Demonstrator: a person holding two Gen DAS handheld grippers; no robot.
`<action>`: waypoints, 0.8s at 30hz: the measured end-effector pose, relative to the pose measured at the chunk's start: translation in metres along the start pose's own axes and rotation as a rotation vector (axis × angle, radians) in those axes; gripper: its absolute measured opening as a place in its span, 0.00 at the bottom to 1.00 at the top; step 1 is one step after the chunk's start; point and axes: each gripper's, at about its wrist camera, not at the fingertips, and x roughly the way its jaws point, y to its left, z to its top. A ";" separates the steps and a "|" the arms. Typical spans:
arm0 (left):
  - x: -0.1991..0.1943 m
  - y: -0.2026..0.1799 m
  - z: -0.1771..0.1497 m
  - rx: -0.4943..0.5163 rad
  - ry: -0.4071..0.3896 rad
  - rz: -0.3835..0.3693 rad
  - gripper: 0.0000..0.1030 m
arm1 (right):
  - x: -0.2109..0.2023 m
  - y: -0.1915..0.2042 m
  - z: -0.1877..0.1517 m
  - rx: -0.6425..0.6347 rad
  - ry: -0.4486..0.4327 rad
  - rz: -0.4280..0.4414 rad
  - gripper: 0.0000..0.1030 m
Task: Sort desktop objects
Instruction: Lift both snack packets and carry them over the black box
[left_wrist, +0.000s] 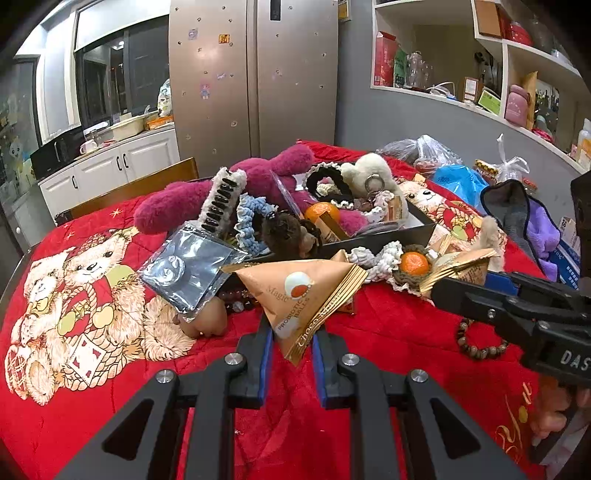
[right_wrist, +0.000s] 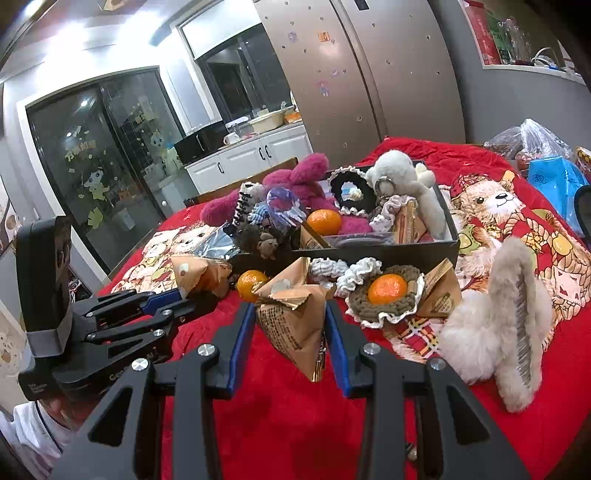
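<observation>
In the left wrist view my left gripper is shut on a tan pyramid snack packet printed with "Probiotic Choco Balls", held just above the red blanket. My right gripper grips a second tan pyramid packet between its blue pads. From the left wrist camera, the right gripper comes in from the right with its packet. The right wrist camera shows the left gripper at the left with its packet. Behind both stands a black box.
The box holds a white plush bear, a tangerine and scrunchies. In front lie a tangerine in a crocheted nest, a loose tangerine, a fluffy beige hair claw, a bead bracelet and a clear pouch.
</observation>
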 end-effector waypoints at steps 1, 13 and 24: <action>-0.001 -0.001 0.000 0.002 -0.002 -0.005 0.18 | 0.000 -0.002 0.000 0.006 0.000 0.006 0.38; -0.020 -0.019 0.010 0.022 -0.041 -0.054 0.18 | -0.029 -0.001 0.021 0.006 -0.098 -0.054 0.38; -0.059 -0.025 0.073 -0.024 -0.181 -0.044 0.18 | -0.070 0.023 0.084 -0.035 -0.216 -0.094 0.38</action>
